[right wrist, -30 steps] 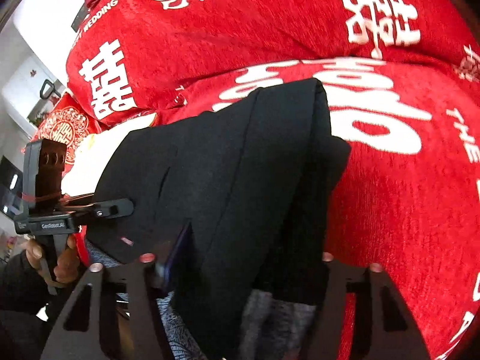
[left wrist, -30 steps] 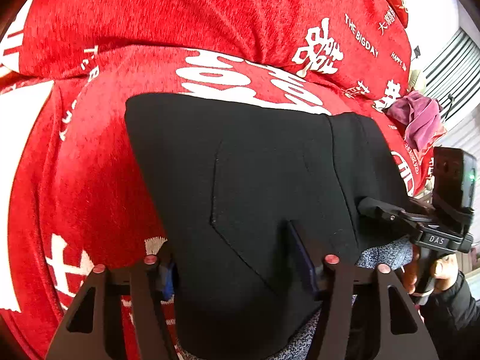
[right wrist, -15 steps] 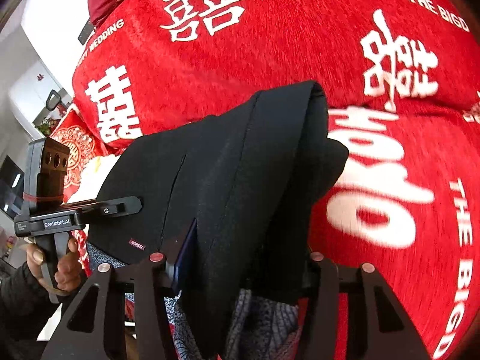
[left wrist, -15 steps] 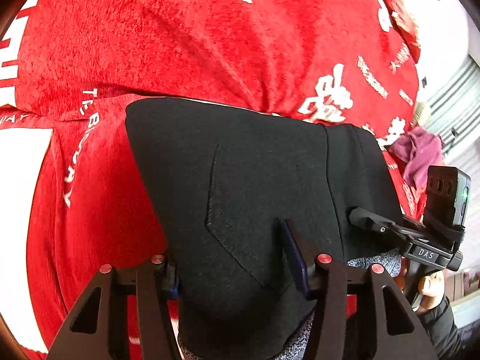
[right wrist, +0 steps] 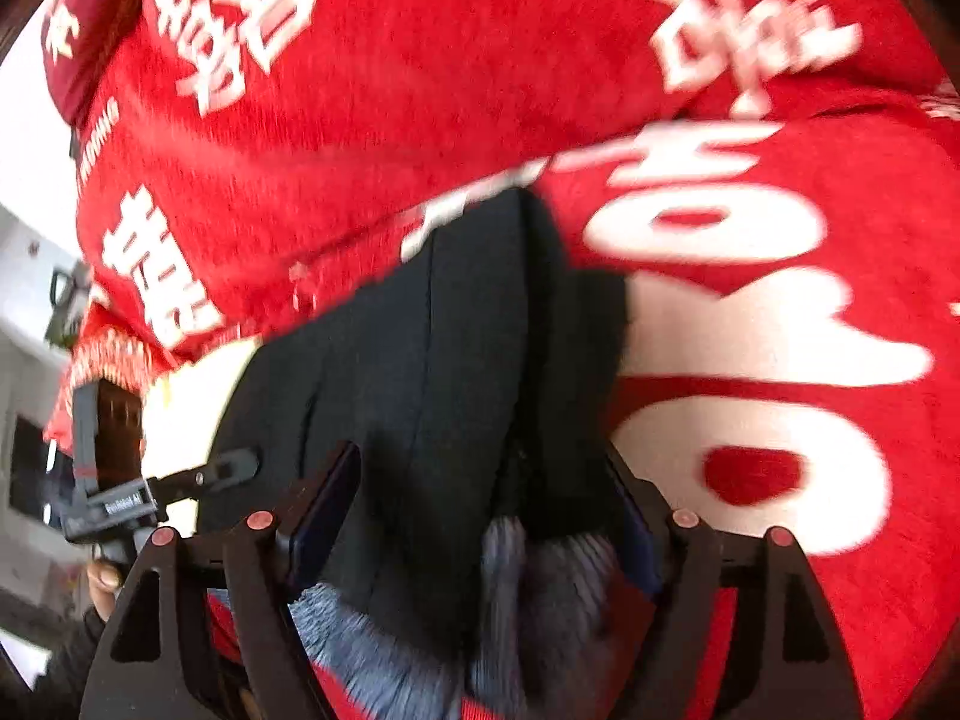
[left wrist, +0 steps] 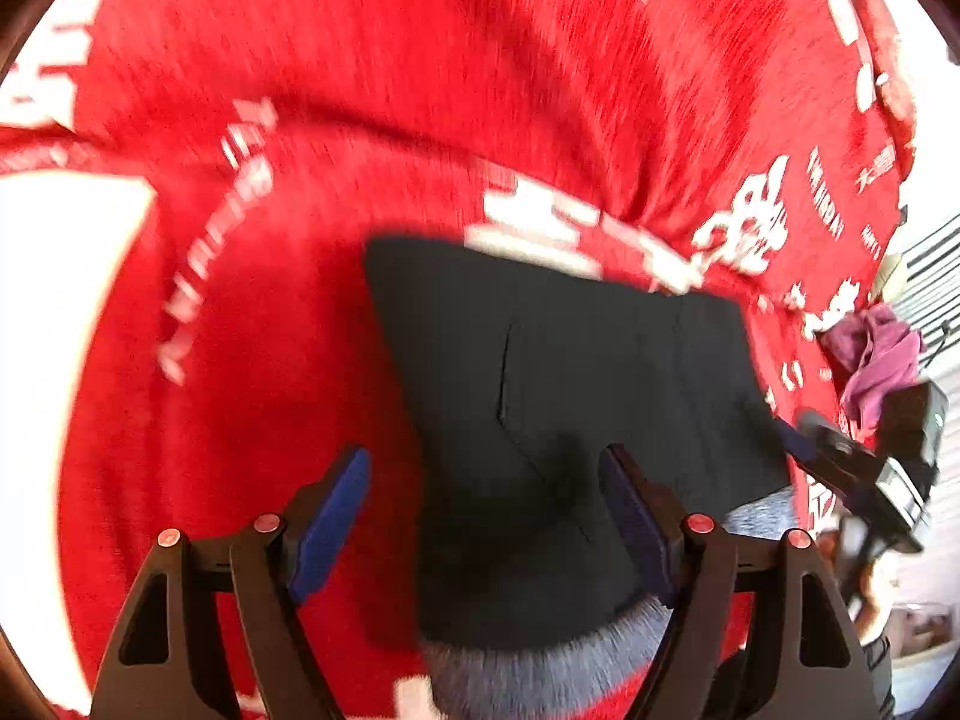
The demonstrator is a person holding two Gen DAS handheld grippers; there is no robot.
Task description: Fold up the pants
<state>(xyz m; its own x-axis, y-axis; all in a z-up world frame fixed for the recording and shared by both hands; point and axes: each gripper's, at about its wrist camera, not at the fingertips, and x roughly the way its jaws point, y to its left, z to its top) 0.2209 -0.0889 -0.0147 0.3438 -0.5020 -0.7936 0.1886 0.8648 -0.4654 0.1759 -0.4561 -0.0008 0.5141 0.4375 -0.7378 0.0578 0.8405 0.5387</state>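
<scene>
Fingers (left wrist: 327, 516) wide beside pants (left wrist: 576, 420) edge

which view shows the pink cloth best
The left wrist view: the pink cloth lies crumpled at the far right on the red blanket, beyond the black pants. The right wrist view does not show it at all; the pants and blanket fill that picture.

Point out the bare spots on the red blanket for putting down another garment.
Free: red blanket left of the black pants, and beyond their far edge. In the right wrist view, blanket right of the pants. Crowded: near the pink cloth and right tool.
</scene>
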